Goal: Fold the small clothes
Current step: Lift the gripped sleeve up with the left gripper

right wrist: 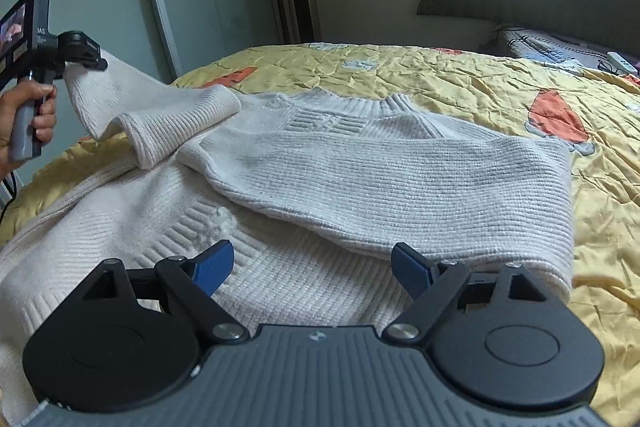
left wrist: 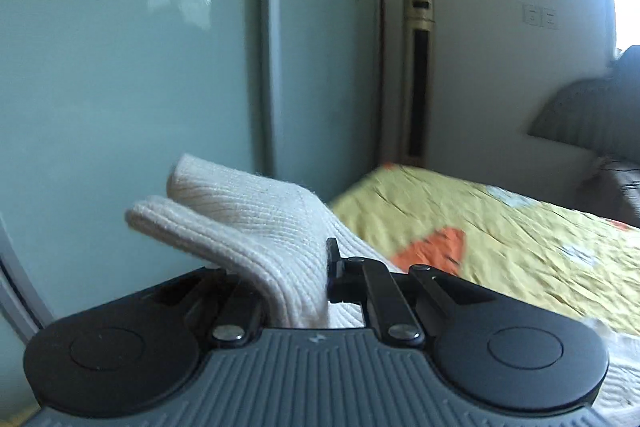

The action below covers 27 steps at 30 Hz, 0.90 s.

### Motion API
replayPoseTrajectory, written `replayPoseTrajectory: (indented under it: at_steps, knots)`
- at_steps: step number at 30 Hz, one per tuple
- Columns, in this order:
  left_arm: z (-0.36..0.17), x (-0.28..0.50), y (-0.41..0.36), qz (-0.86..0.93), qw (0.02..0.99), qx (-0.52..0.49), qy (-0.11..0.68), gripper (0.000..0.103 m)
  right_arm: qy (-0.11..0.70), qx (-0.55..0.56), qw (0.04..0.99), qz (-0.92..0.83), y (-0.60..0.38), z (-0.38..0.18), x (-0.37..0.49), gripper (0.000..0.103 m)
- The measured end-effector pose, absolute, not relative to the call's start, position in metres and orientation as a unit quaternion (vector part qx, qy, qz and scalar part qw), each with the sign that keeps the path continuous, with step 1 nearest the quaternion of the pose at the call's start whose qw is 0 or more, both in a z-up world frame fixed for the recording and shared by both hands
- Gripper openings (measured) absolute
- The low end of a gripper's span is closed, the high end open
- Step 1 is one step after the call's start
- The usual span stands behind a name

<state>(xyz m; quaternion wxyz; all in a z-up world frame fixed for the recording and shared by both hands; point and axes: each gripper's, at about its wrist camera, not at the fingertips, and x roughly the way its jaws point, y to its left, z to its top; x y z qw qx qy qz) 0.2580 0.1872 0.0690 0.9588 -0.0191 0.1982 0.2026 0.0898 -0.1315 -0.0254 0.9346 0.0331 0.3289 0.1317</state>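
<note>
Right wrist view: nearest us, our right gripper (right wrist: 312,267) hangs spread wide and holding nothing, just above the sweater (right wrist: 280,291), which lies on the bed (right wrist: 500,83) with one sleeve (right wrist: 380,183) folded across its chest. Further left, our left gripper (right wrist: 90,63) pinches the other sleeve (right wrist: 120,99) and lifts it off the bed; its own camera shows the jaws pressed on the knit, the cuff (left wrist: 208,203) sticking out beyond them, the wardrobe (left wrist: 140,67) far behind.

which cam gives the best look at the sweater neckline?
Right wrist view. The ribbed neckline of the cream sweater lies in full view there on the yellow bedspread. The left wrist view shows only the sleeve clamped in the left gripper; no neckline.
</note>
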Motion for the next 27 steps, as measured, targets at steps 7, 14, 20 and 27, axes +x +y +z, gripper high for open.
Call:
replayPoseTrajectory:
  at_steps: [7,14,20,27]
  knots:
    - [0.115,0.273,0.195,0.322,0.934,0.059,0.143,0.007,0.338,0.052,0.931,0.128,-0.139,-0.036,0.088,0.089]
    - [0.136,0.271,0.159,0.282,0.946,0.059,0.15,0.007,0.333,0.063,0.933,0.124,-0.146,-0.035,0.086,0.09]
    - [0.118,0.26,0.088,0.18,0.965,0.073,0.174,0.007,0.327,0.071,0.935,0.119,-0.155,-0.032,0.08,0.09]
    - [0.103,0.244,0.031,0.083,0.973,0.036,0.211,0.007,0.319,0.087,0.938,0.107,-0.169,-0.029,0.074,0.091]
